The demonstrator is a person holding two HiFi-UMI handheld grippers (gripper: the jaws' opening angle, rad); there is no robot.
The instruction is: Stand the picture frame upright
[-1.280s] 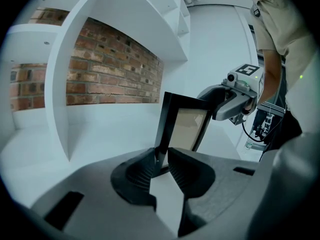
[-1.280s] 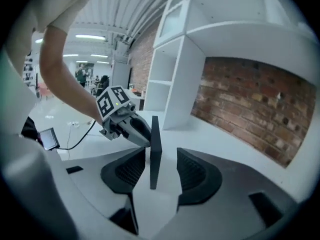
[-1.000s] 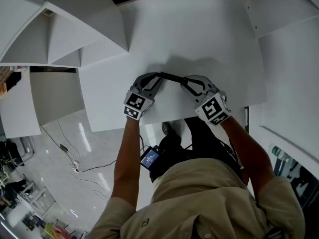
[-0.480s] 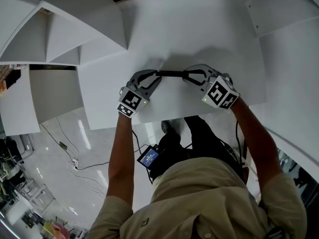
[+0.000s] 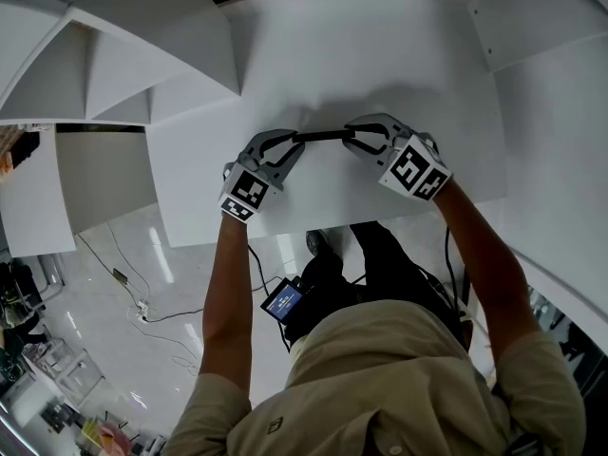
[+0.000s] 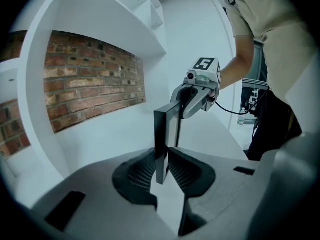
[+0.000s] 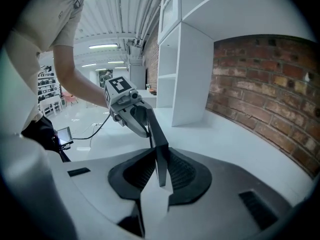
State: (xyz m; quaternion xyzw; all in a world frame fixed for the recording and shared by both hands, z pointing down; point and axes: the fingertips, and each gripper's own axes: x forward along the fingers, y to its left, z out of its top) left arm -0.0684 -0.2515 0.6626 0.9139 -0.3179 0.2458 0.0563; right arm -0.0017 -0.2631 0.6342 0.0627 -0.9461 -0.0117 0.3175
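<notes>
A thin black picture frame shows edge-on as a dark bar over the white table, held between both grippers. My left gripper is shut on its left end and my right gripper on its right end. In the left gripper view the frame stands vertical between the pads, with the right gripper clamped on its far end. In the right gripper view the frame runs from my jaws to the left gripper. The jaws hide the frame's lower edge, so contact with the table cannot be told.
White shelving stands at the table's left, seen as an upright white unit in the right gripper view. A brick wall backs the table. A white panel lies at the right. The table's near edge runs just behind the grippers.
Both grippers have carried the frame farther from the person, deeper onto the table. The right gripper rose most, so the frame went from slanted to level across the view.
</notes>
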